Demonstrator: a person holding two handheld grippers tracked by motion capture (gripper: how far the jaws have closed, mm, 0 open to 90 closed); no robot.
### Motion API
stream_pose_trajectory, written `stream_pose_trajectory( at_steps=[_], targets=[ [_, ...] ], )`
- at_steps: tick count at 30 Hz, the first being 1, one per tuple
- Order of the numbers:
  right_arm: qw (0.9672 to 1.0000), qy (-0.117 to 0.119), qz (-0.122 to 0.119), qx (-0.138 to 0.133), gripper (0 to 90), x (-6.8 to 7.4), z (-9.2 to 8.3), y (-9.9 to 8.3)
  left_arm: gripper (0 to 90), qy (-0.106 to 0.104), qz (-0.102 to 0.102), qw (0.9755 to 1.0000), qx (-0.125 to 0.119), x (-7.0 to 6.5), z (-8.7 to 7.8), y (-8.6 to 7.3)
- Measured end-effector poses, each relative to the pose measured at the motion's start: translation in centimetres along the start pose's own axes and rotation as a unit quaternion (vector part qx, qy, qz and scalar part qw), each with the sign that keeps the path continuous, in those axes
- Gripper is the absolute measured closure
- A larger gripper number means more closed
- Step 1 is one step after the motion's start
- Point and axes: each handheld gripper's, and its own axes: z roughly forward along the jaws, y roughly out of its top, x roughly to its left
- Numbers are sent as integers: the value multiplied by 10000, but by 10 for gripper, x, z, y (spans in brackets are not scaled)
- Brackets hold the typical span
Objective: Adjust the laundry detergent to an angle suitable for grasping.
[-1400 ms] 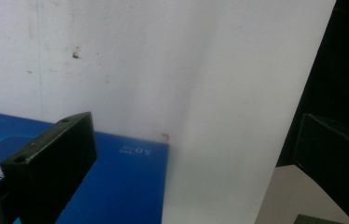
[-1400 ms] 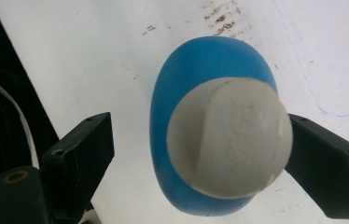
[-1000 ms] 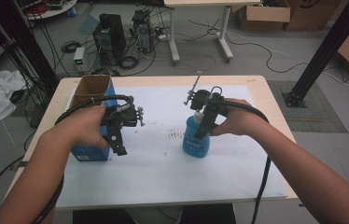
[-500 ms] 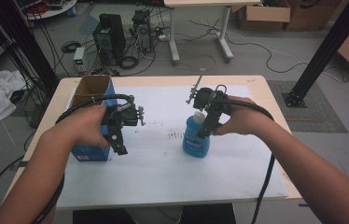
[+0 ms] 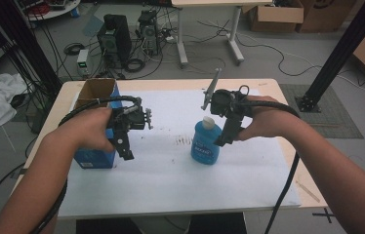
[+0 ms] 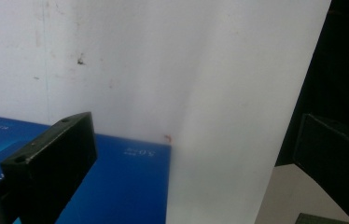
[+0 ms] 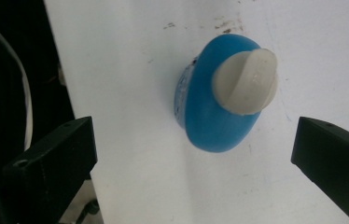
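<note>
Blue box (image 5: 95,146) at left part of white sheet (image 5: 171,180), open top toward table's far edge. Left gripper (image 5: 126,151) just beside box's right side, above sheet — jaws spread wide, nothing between them; left gripper view shows box's blue face (image 6: 116,186) below jaws. Blue bottle (image 5: 206,146) with white cap (image 7: 246,83) upright mid-sheet, well apart from box. Right gripper (image 5: 223,140) at bottle's right side, hovering over it — jaws spread wide, clear of cap and body.
</note>
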Motion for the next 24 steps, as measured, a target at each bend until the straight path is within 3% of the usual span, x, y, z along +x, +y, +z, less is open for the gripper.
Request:
stream_pose_trajectory(
  at_steps=[2, 6, 12, 16, 24],
  targets=[
    [10000, 10, -23, 25, 0, 2, -4, 1, 0, 25, 8, 10000, 24, 1, -1, 0],
    [9996, 40, -291, 51, 0, 14, -25, 5, 1, 28, -2, 10000, 43, 2, -3, 1],
    [9985, 108, -534, 102, 0, 30, -34, 10, 1, 51, 15, 10000, 51, 2, -4, 3],
    [9952, 248, -887, 325, 0, 49, -29, 14, 0, 73, 45, 9999, 54, 2, -5, 5],
    [9907, 319, -1241, 447, 0, 74, -9, 22, 0, 53, -2, 10000, 47, 3, -5, 8]
  ],
)
